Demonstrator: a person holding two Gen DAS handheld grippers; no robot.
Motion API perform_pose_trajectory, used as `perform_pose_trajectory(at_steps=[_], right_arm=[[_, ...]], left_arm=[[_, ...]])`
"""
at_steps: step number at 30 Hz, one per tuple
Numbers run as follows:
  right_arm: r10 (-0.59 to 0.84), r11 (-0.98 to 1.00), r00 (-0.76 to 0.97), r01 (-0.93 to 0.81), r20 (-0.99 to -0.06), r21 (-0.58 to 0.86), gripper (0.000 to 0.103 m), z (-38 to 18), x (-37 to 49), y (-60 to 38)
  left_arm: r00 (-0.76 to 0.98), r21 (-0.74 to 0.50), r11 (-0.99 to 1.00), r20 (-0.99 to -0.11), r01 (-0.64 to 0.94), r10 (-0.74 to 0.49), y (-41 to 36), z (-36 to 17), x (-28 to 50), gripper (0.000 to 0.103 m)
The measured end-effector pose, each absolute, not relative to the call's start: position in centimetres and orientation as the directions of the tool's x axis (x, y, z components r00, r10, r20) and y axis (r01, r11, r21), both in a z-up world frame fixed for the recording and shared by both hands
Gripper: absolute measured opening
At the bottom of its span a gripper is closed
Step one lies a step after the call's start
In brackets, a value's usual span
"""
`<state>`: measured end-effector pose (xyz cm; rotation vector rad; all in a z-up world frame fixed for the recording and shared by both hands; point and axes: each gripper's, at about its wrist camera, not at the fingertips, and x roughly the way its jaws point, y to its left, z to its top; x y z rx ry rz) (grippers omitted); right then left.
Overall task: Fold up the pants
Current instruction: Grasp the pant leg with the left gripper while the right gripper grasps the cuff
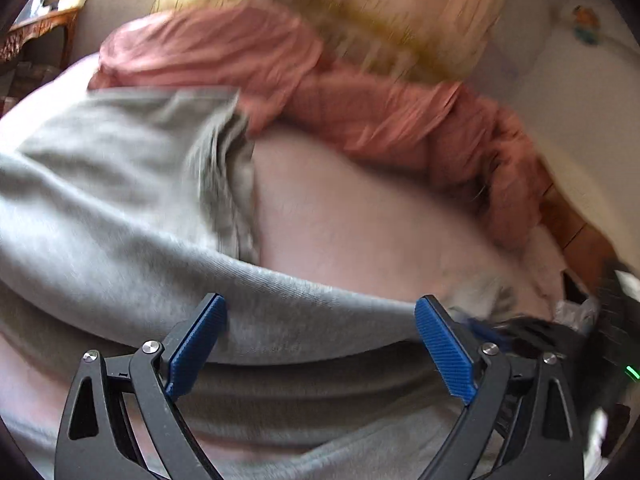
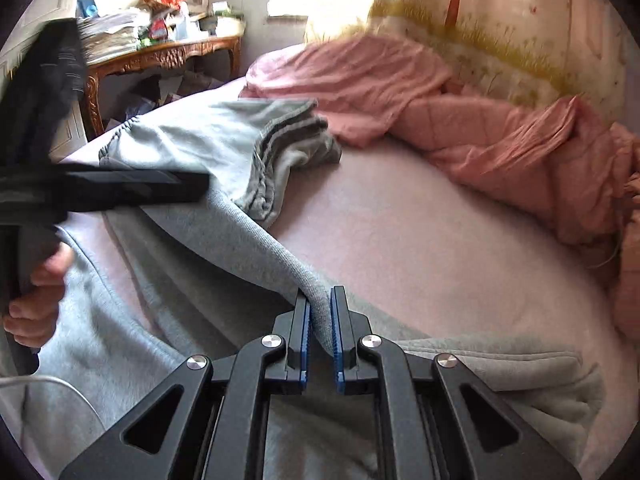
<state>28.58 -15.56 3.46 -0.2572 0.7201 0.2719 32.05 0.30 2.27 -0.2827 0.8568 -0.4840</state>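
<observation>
Grey sweatpants [image 2: 192, 148] lie spread across a pale pink bed sheet [image 2: 420, 240], with a bunched ribbed end with dark stripes [image 2: 280, 152] toward the back. My right gripper [image 2: 321, 294] is shut on a raised ridge of the grey fabric, which runs up and left from the pads. In the left wrist view the pants [image 1: 120, 208] fill the left and bottom. My left gripper [image 1: 320, 304] stands wide open just over a grey fold, its blue pads [image 1: 444, 344] apart from the cloth. The left gripper's black body [image 2: 120, 188] and the hand holding it [image 2: 36, 300] show at the left of the right wrist view.
A crumpled pink quilt [image 2: 500, 148] lies along the back and right of the bed, against a patterned wall [image 2: 520, 20]. A carved wooden table [image 2: 168, 52] piled with papers stands at the far left, with clutter on the floor beneath it.
</observation>
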Motion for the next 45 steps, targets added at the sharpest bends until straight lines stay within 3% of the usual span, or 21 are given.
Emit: perform_pose_trajectory(at_steps=[6, 7, 9, 12, 15, 17, 19, 21, 23, 25, 29, 31, 32, 35, 38, 41, 43, 45], right_arm=[[0.148, 0.915, 0.747, -0.352, -0.648, -0.196, 0.009, 2.3, 24.7, -14.6], [0.137, 0.913, 0.756, -0.346, -0.64, -0.214, 0.009, 2.0, 24.1, -14.4], [0.116, 0.918, 0.783, -0.32, -0.612, -0.236, 0.009, 1.7, 23.6, -14.3], [0.082, 0.928, 0.835, -0.263, -0.544, -0.265, 0.009, 2.1, 23.1, -14.2], [0.139, 0.929, 0.826, -0.3, -0.546, -0.216, 0.009, 2.0, 22.7, -14.7], [0.177, 0.93, 0.817, -0.321, -0.548, -0.179, 0.009, 1.7, 22.3, -15.3], [0.183, 0.924, 0.822, -0.331, -0.539, -0.19, 0.009, 1.2, 21.6, -15.3], [0.196, 0.919, 0.819, -0.345, -0.54, -0.189, 0.009, 0.7, 20.9, -15.2], [0.204, 0.918, 0.803, -0.355, -0.561, -0.175, 0.009, 0.1, 20.8, -15.1], [0.204, 0.919, 0.789, -0.358, -0.579, -0.164, 0.009, -0.4, 20.9, -15.2], [0.185, 0.937, 0.798, -0.319, -0.573, -0.142, 0.025, 0.8, 20.3, -16.5], [0.169, 0.956, 0.805, -0.274, -0.569, -0.103, 0.053, 2.0, 19.4, -18.5], [0.148, 0.97, 0.805, -0.233, -0.575, -0.076, 0.057, 2.6, 19.0, -20.0], [0.099, 0.992, 0.794, -0.126, -0.6, -0.003, 0.057, 3.8, 17.7, -24.5], [0.007, 0.998, 0.83, 0.026, -0.557, 0.051, 0.057, 5.8, 16.8, -31.3], [0.014, 0.989, 0.87, 0.06, -0.493, 0.135, 0.067, 7.5, 15.8, -37.1], [0.018, 0.979, 0.888, 0.076, -0.459, 0.187, 0.08, 8.4, 15.7, -40.9], [0.05, 0.946, 0.864, 0.119, -0.501, 0.3, 0.08, 8.3, 17.3, -44.7]], left_arm=[[0.523, -0.615, 0.759, -0.585, 0.211, -0.62, 1.0, 0.8, 31.9, 0.093], [0.492, -0.622, 0.758, -0.606, 0.195, -0.625, 0.9, 0.7, 31.8, 0.093], [0.39, -0.65, 0.747, -0.657, 0.139, -0.645, 0.2, 0.5, 31.6, 0.076], [0.336, -0.695, 0.709, -0.644, 0.117, -0.687, -1.0, 1.2, 29.7, 0.073], [0.286, -0.772, 0.623, -0.574, 0.122, -0.767, -2.2, 0.7, 29.1, 0.073], [0.283, -0.773, 0.626, -0.581, 0.103, -0.763, -2.6, -0.3, 29.4, 0.072], [0.274, -0.782, 0.62, -0.584, 0.065, -0.764, -2.8, -1.9, 30.0, 0.061], [0.234, -0.805, 0.594, -0.575, 0.015, -0.784, -2.8, -3.6, 30.7, 0.03], [0.213, -0.832, 0.554, -0.542, -0.006, -0.813, -2.7, -4.4, 31.0, 0.014], [0.249, -0.803, 0.594, -0.566, 0.049, -0.786, -3.1, -3.3, 30.5, 0.011], [0.379, -0.692, 0.698, -0.605, 0.184, -0.7, -3.6, 0.2, 29.1, 0.01], [0.423, -0.65, 0.727, -0.607, 0.223, -0.673, -3.6, 1.0, 28.6, 0.01], [0.431, -0.636, 0.734, -0.609, 0.237, -0.666, -3.6, 1.4, 28.4, 0.01], [0.435, -0.615, 0.74, -0.608, 0.271, -0.664, -3.9, 2.5, 28.0, 0.01], [0.459, -0.587, 0.753, -0.603, 0.299, -0.652, -4.0, 3.8, 27.2, 0.01], [0.481, -0.563, 0.76, -0.593, 0.325, -0.645, -4.1, 5.1, 26.6, 0.01], [0.498, -0.553, 0.763, -0.584, 0.334, -0.642, -4.0, 5.8, 26.2, 0.01], [0.516, -0.531, 0.774, -0.581, 0.346, -0.629, -4.0, 6.2, 25.9, 0.01]])
